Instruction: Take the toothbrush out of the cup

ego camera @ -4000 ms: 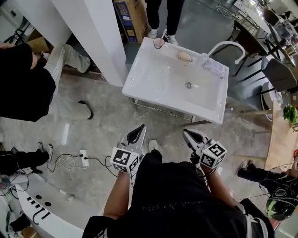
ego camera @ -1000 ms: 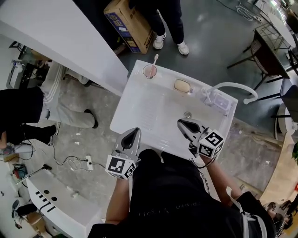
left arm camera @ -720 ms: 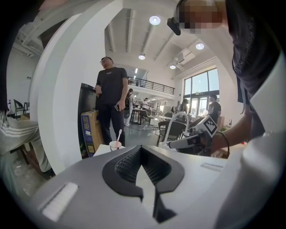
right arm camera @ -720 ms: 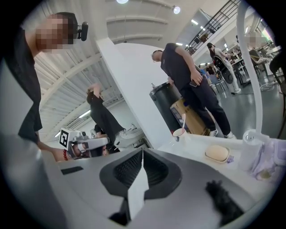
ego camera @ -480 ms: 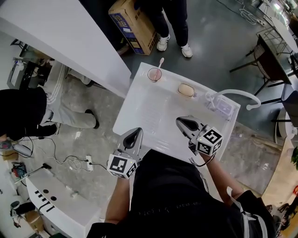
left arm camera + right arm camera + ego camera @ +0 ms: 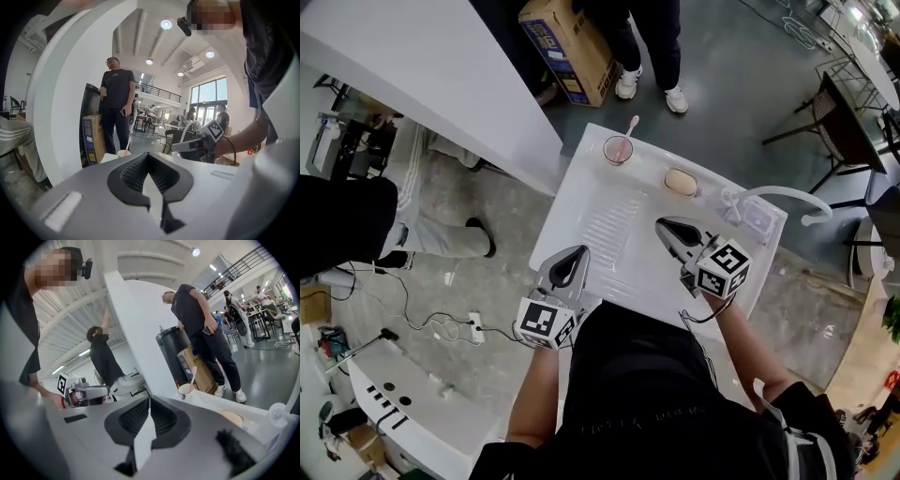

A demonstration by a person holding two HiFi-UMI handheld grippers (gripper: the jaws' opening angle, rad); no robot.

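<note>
**Toothbrush in cup, both hand-held grippers closed and empty**

The left hand-held gripper [image 6: 577,253] hovers at the near edge of the white sink [image 6: 581,202]. Its jaws are pressed together with nothing between them, as its own view also shows. The right hand-held gripper [image 6: 664,226] is over the basin, its jaws likewise closed and empty.

The pink cup [image 6: 618,150] stands on the sink's far left corner, well apart from both grippers. The toothbrush [image 6: 630,127] leans inside it, its upper end sticking out past the rim. A bar of soap [image 6: 680,181] lies on the far rim to the cup's right, and a white faucet [image 6: 773,194] arches at the far right corner. Beyond the sink a person [image 6: 652,37] stands beside a cardboard box [image 6: 567,42].
</note>
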